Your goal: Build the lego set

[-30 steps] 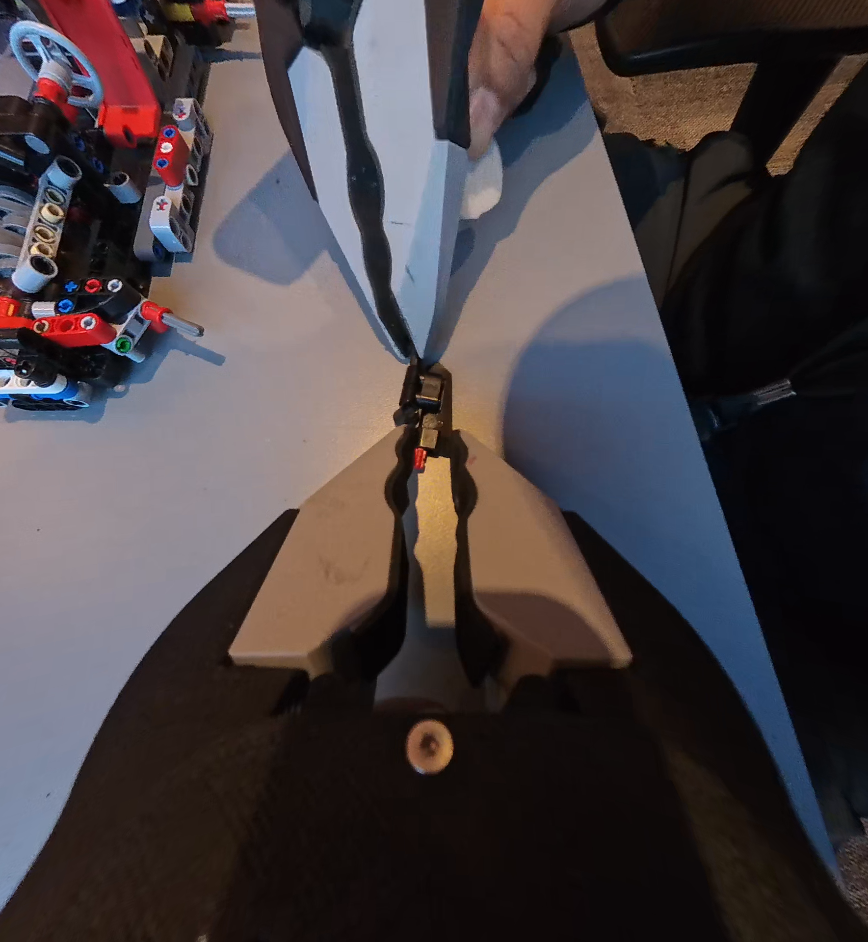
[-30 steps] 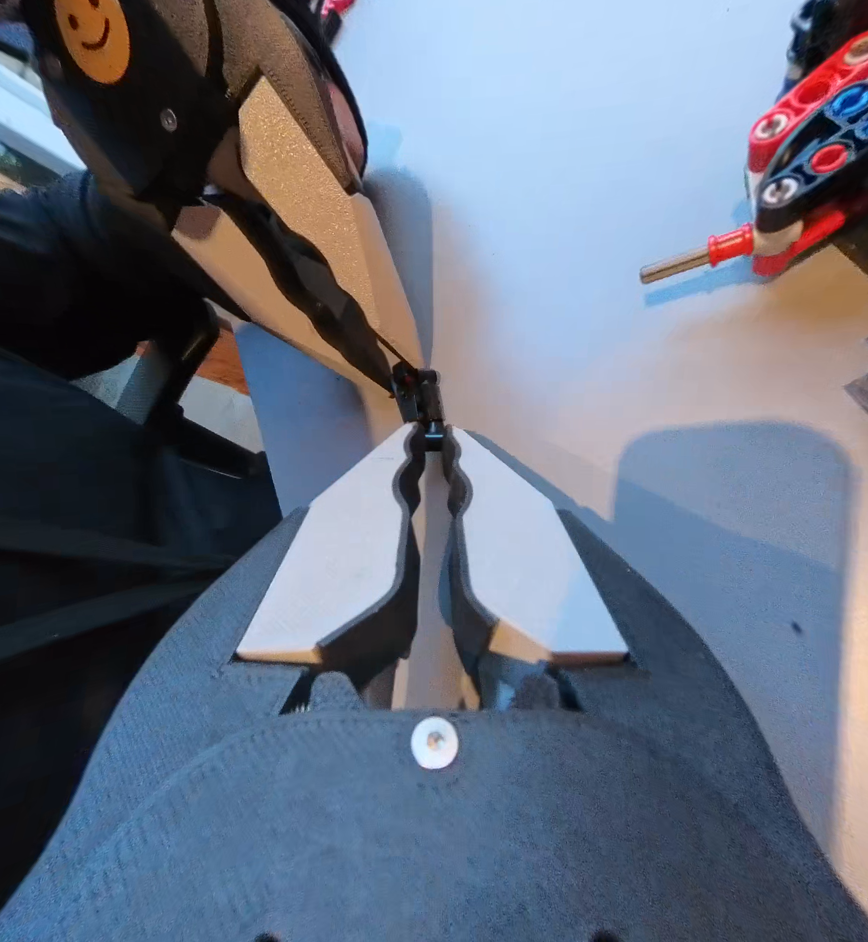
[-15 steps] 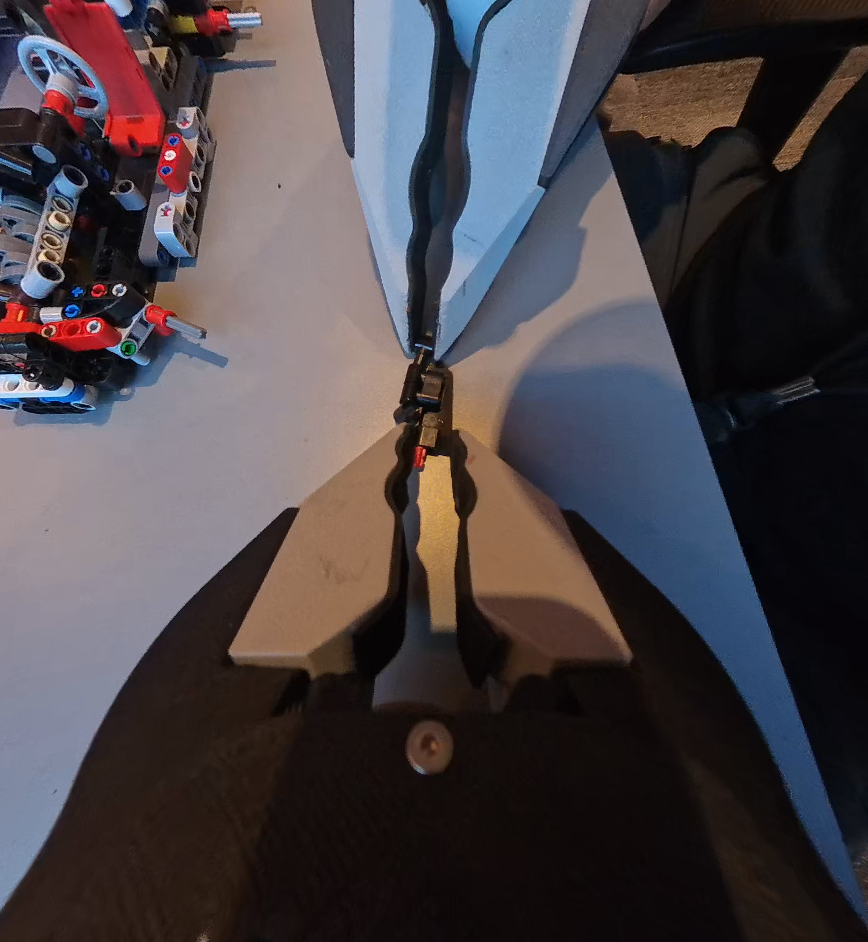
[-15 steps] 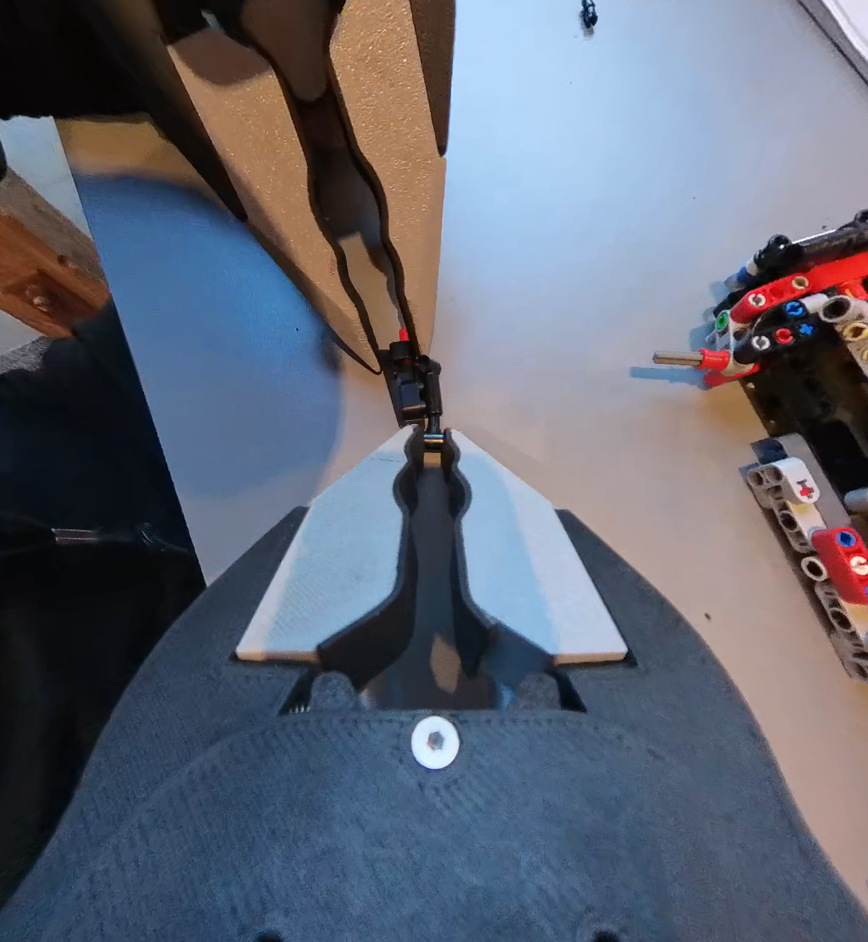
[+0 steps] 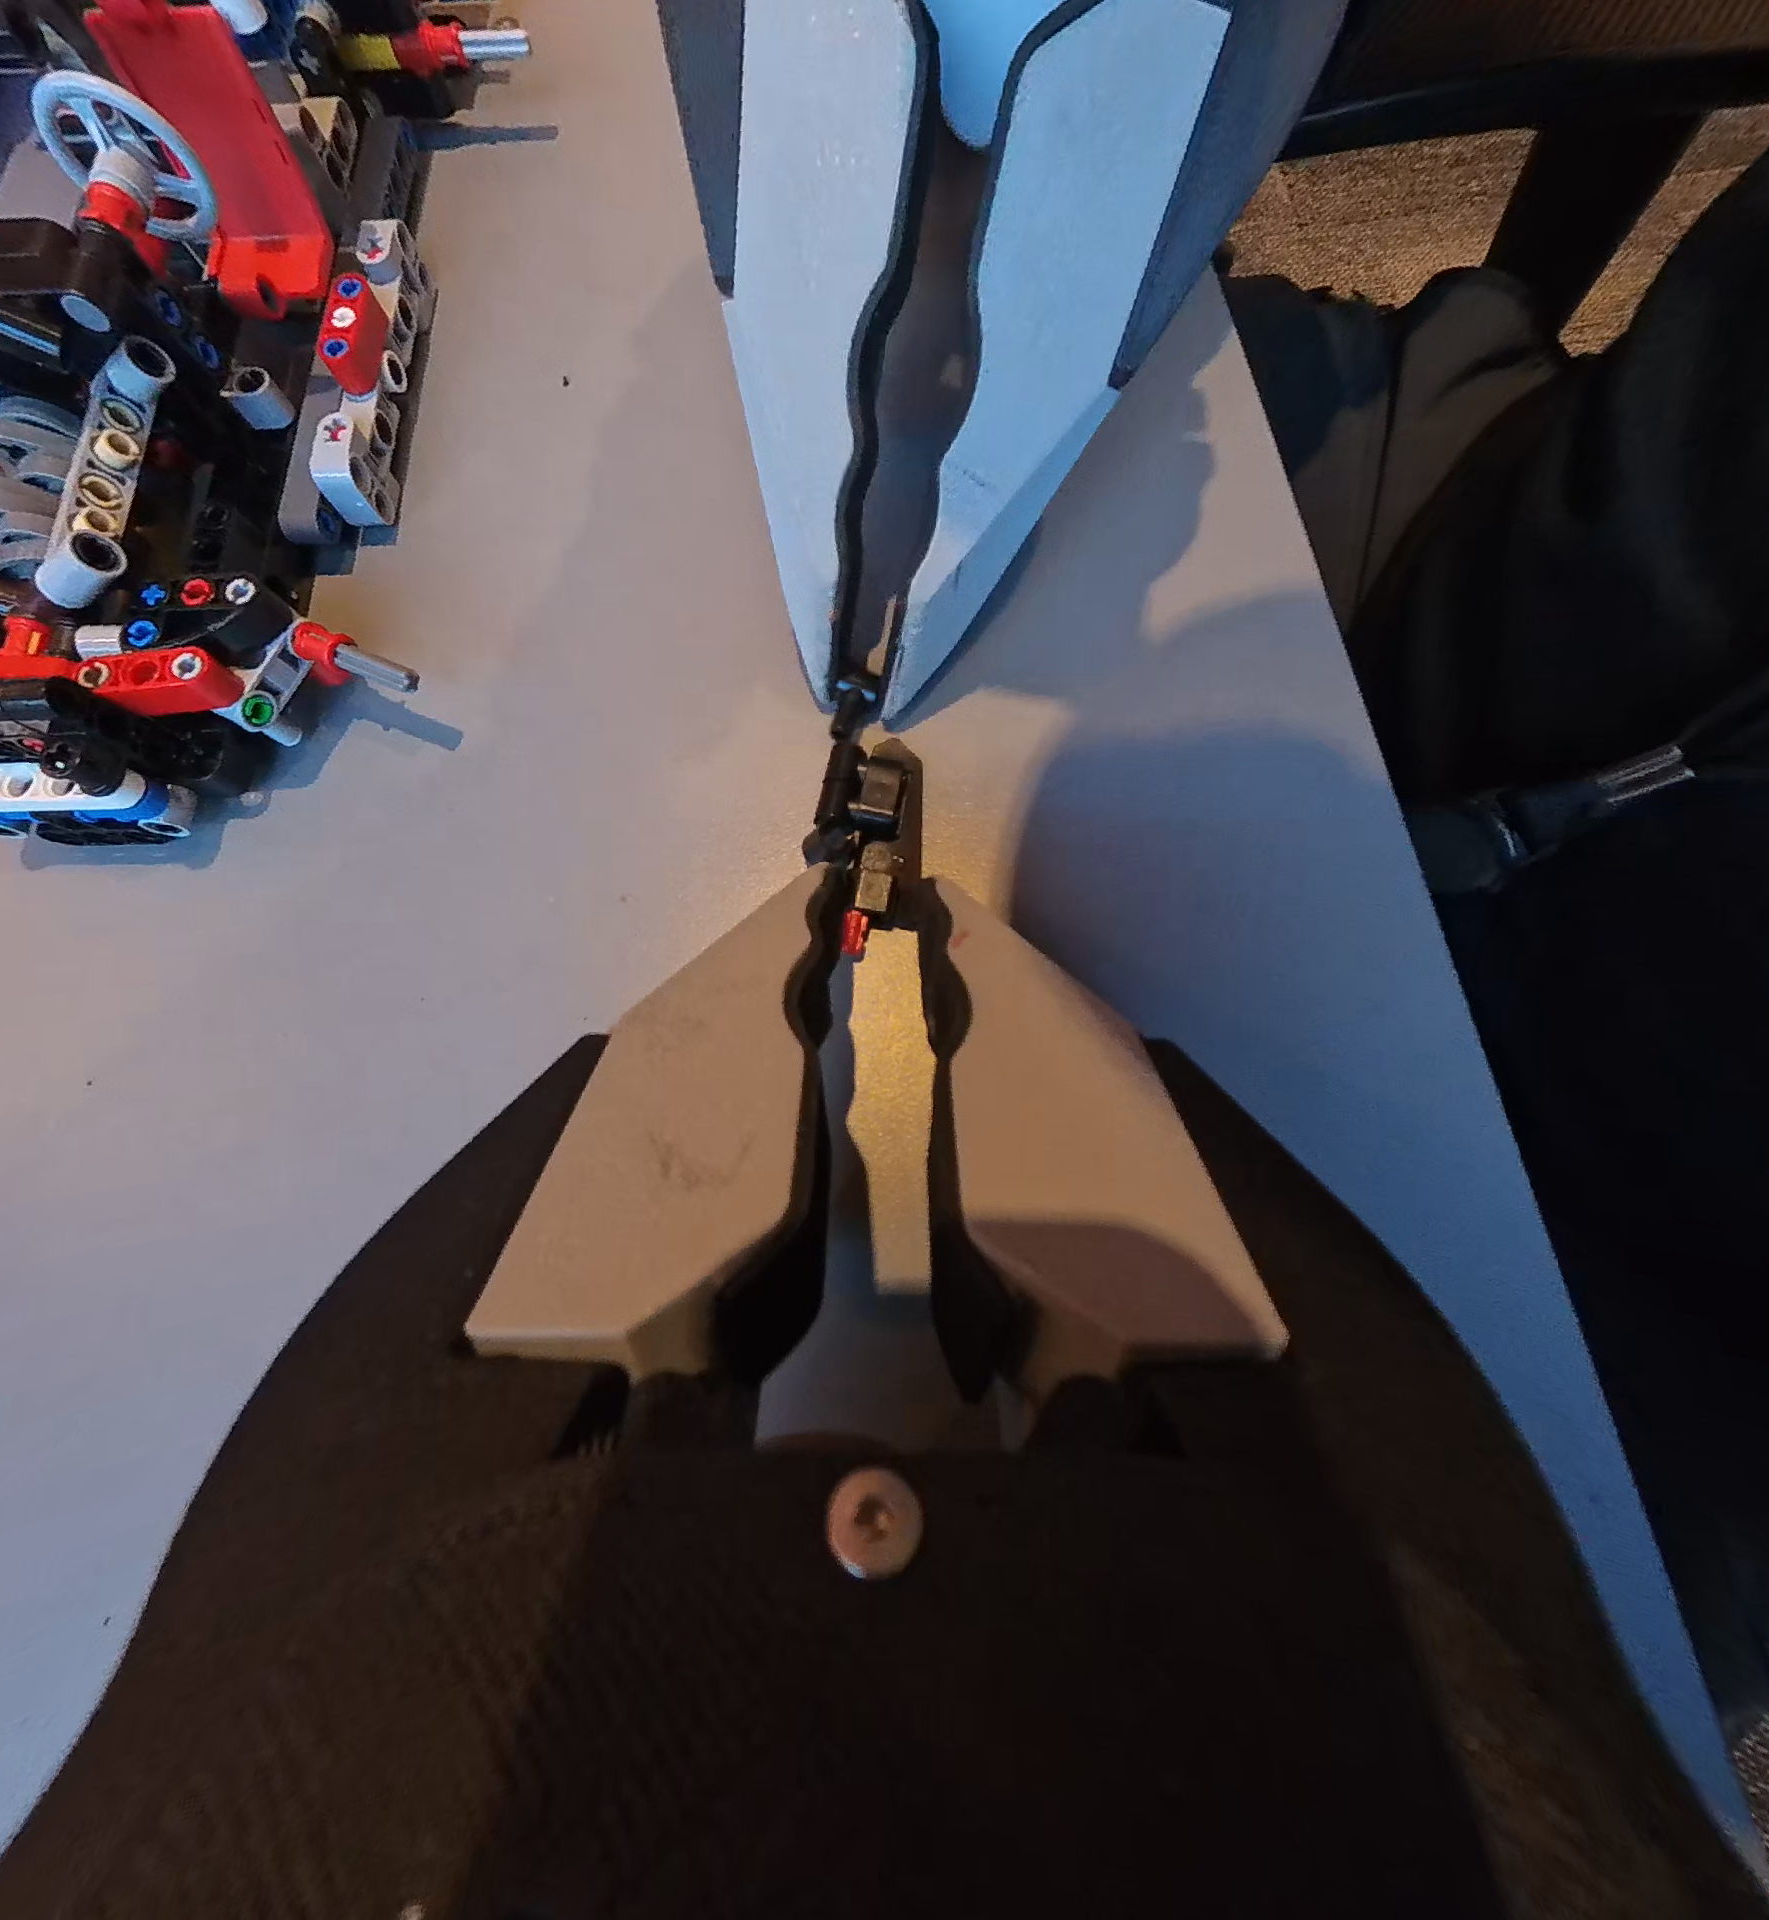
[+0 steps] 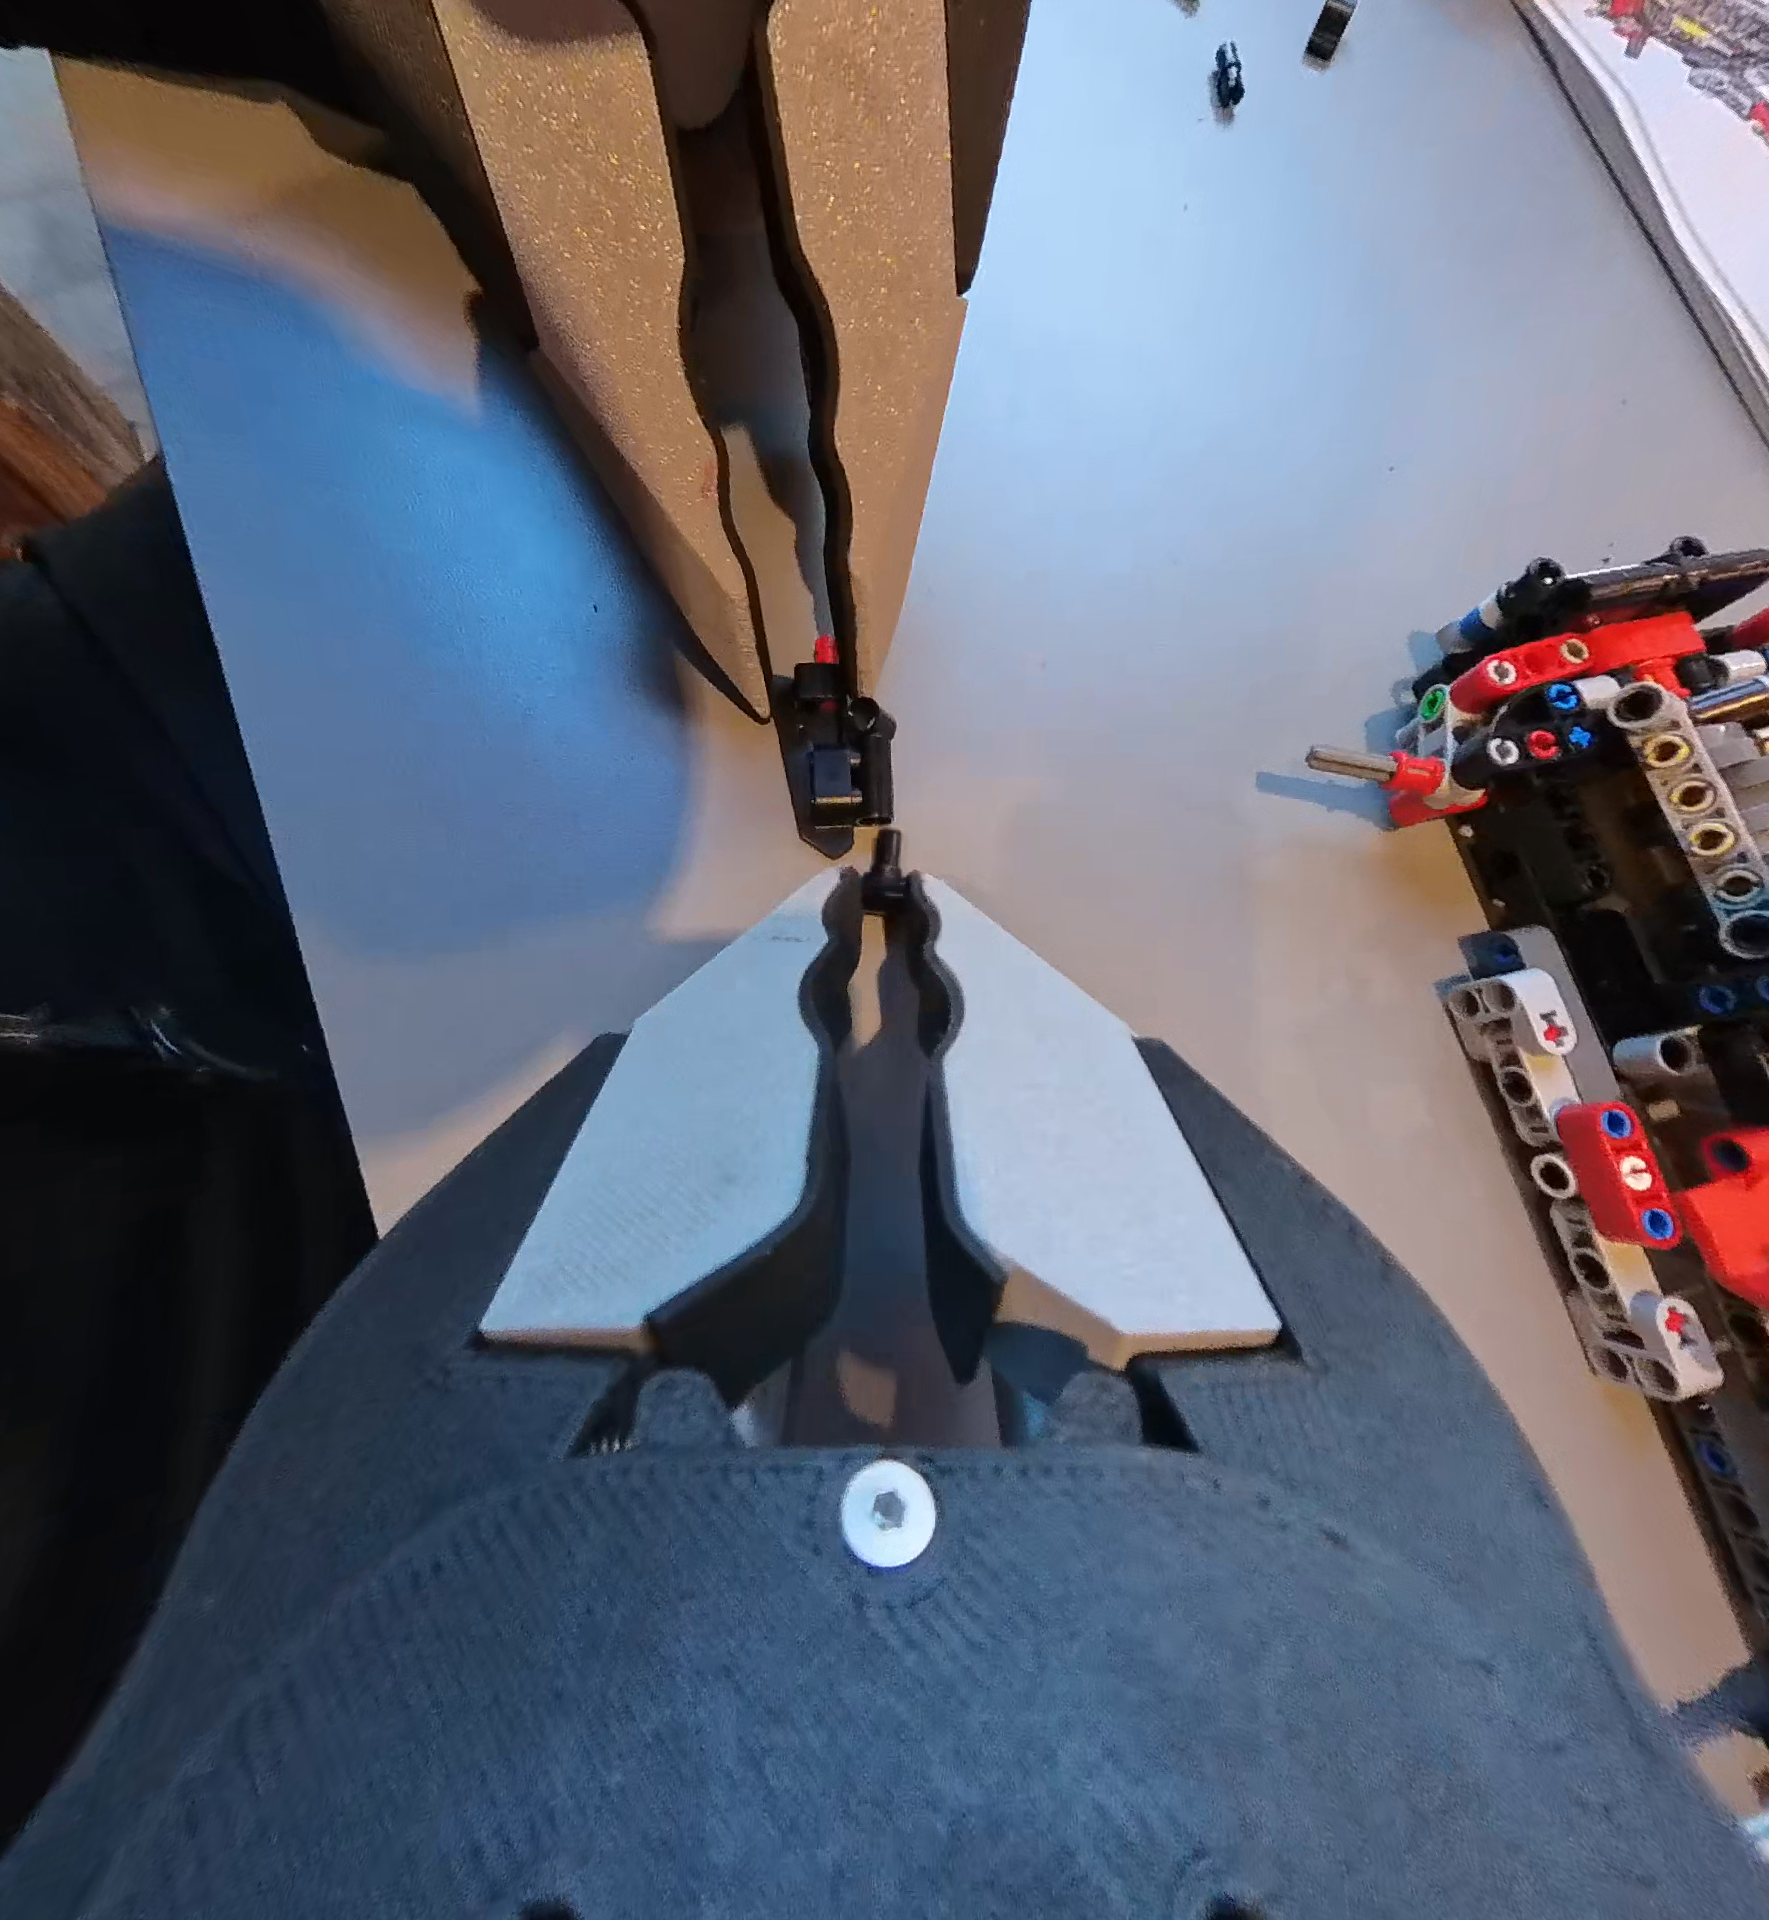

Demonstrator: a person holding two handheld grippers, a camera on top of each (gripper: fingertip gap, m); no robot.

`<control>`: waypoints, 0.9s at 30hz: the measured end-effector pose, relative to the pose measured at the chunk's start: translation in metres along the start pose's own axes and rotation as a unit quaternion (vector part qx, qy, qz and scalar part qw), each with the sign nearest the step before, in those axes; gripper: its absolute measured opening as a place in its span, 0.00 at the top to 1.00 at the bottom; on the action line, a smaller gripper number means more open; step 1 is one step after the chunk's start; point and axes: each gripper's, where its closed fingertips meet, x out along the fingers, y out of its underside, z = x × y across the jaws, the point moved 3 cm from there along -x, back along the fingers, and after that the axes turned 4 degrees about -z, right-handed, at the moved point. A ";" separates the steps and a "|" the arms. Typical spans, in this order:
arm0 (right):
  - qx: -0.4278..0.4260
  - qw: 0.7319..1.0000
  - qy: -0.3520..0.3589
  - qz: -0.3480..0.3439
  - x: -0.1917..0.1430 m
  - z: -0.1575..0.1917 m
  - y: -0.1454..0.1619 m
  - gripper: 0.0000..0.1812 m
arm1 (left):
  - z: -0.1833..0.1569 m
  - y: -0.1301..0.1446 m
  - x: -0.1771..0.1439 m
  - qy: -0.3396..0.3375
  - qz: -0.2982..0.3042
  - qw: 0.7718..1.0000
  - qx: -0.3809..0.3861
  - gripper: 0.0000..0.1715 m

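While the half-built lego model [image 5: 132, 468] waits at the table's [image 5: 547, 1039] far side, the left gripper [image 5: 864, 904] clamps a small black connector assembly [image 5: 869, 821] above the tabletop. Tip to tip, the right gripper [image 6: 885, 888] pinches a black pin [image 6: 885, 868] just short of it, seemingly lined up for insertion.

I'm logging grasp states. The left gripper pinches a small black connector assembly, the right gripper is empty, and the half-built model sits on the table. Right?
Not quite: the right gripper is not empty. The right wrist view shows its tips shut on a small black pin. The left gripper does pinch the black connector assembly, and the half-built model sits on the table.
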 end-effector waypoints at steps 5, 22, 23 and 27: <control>0.020 0.999 -0.025 -0.002 0.000 0.001 -0.001 0.98 | 0.000 0.000 0.000 0.001 0.000 1.000 0.000 0.94; 0.107 0.991 -0.060 -0.051 -0.040 0.016 0.006 0.97 | -0.016 -0.020 0.023 0.063 0.000 0.998 0.002 0.94; 0.100 0.993 -0.033 -0.055 -0.050 0.019 0.013 0.98 | -0.020 -0.026 0.031 0.070 -0.001 0.997 0.021 0.94; 0.092 0.991 0.077 -0.053 -0.090 0.035 0.046 0.97 | -0.033 -0.050 0.061 0.113 -0.004 0.990 0.087 0.94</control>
